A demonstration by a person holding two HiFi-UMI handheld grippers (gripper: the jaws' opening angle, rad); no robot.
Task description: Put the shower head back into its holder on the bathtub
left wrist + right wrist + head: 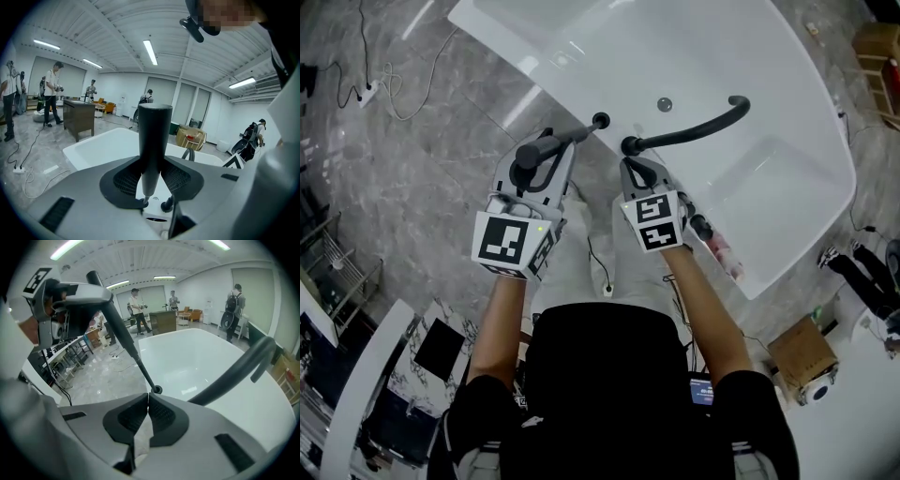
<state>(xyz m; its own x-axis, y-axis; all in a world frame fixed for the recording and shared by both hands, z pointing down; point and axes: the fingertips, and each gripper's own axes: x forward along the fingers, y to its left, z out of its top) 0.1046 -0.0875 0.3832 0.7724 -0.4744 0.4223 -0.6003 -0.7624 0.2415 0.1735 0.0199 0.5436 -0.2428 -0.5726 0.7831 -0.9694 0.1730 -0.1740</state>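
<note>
Shower head point(561, 141): long axis runs from the left claw point(549, 159) up and right to the bathtub point(787, 178) rim, thin end leading, thick end back in the claw. It's a dark matte rod, round in section, tapering to a narrow stem. The stem tip meets the holder point(600, 120), a small dark ring on the tub's near rim; can't tell if it's fully seated. Left claw is clamped on the thick part, ribbed black pads pressing both sides and jaws held fairly wide by the rod's girth. Right claw point(635, 167) has its pads closed tight w/ nothing between them, and sits just beside the faucet point(694, 131) base on the same rim, right of the holder. The faucet is a black curved tube arching out over the tub's basin. Tub is glossy white, smooth, w/ rounded corners and a small round metal fitting point(665, 104) on its inner wall past the faucet. Around the tub is grey marble-look floor point(422, 187), w/ a loose white cable point(398, 89) off the tub's left side and a cardboard box point(795, 349) near its right corner. In the gripper views, people stand far beyond the tub's far end.
</note>
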